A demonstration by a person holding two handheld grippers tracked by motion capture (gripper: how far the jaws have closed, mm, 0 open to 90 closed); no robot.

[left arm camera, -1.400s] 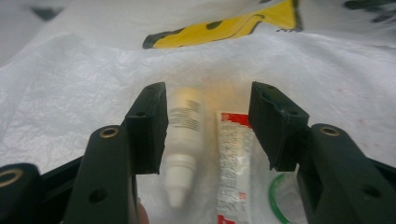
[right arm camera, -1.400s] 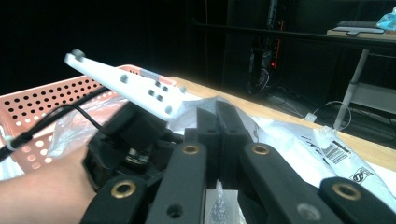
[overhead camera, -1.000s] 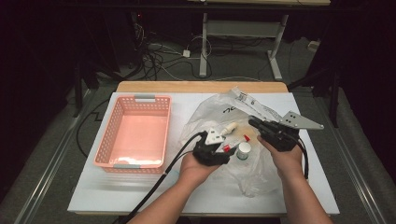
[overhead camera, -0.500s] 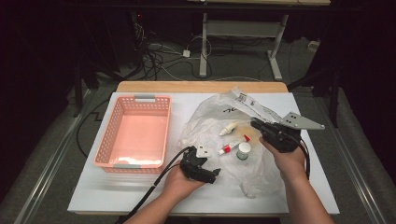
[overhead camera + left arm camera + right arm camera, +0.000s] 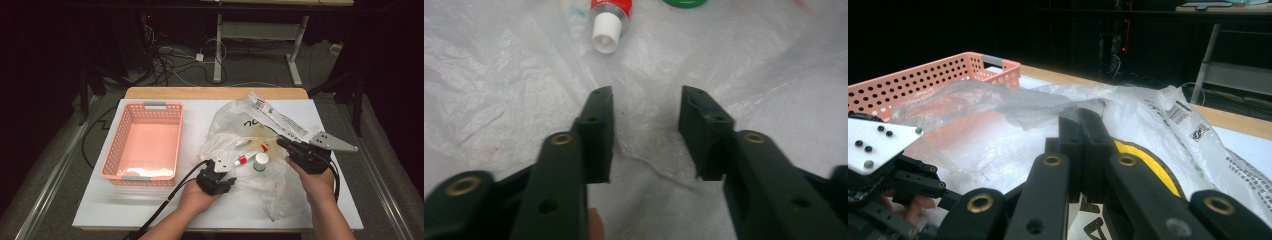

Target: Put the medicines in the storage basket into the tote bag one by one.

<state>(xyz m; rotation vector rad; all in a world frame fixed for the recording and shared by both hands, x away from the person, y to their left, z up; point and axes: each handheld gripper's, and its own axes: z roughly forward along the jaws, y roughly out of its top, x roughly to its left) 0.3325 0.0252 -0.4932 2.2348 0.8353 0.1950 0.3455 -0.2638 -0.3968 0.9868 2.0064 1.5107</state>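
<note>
Two grippers work the crinkled clear plastic bag (image 5: 250,145): our right gripper (image 5: 1083,122) pinches its upper film, while our left gripper (image 5: 646,135), lower now, jaws just narrowed, probably gathers film before the red-and-white tube (image 5: 610,20).

Left gripper (image 5: 218,176) jaws parted, just closing, right gripper (image 5: 286,144) clamped

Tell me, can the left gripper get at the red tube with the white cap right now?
Probably not directly: the left gripper points at the red tube, but clear plastic bag film seems to cover it.
</note>
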